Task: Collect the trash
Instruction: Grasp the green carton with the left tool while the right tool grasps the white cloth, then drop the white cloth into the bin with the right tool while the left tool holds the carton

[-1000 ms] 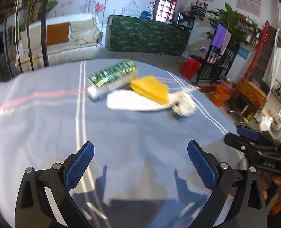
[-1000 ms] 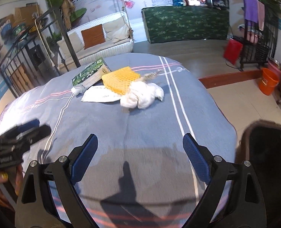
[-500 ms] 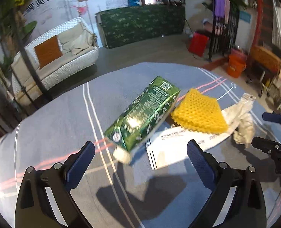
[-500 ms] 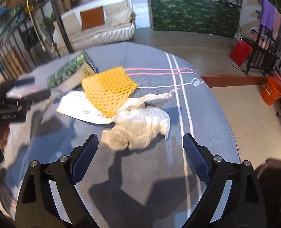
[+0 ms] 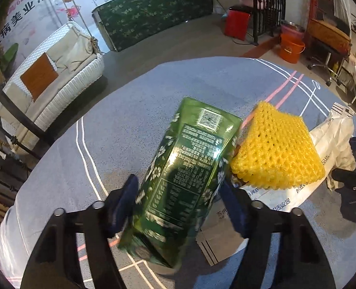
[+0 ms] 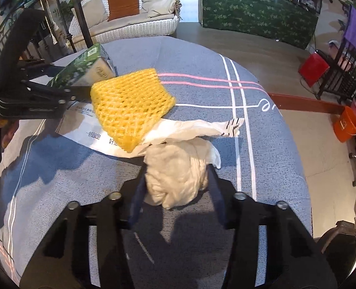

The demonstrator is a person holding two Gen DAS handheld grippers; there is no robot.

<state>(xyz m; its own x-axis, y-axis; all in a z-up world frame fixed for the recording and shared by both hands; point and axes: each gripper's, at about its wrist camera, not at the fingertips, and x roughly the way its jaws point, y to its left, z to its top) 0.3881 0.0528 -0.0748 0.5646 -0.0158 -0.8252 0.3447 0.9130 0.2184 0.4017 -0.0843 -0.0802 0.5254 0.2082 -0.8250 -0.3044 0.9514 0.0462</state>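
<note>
Left gripper (image 5: 178, 190) clamps green carton (image 5: 185, 180), right gripper (image 6: 176, 183) clamps tissue wad (image 6: 178, 175)

Left gripper (image 5: 179, 201): matte black plastic frame, two angular arms spreading toward the near edge of the left wrist view, each with a pair of round silver screw heads on top. Fingers (image 5: 127, 198) faced with dark blue ribbed pads, slightly blurred. Right gripper (image 6: 176, 193): same build, black frame, four silver screw heads, thin dark blue pads on the inner faces of the fingers (image 6: 137, 200). In the right wrist view the left gripper appears side-on at far left: stacked black plates, small silver rivets, faint white lettering too small to read. A patch of skin-toned hand shows just below it.
</note>
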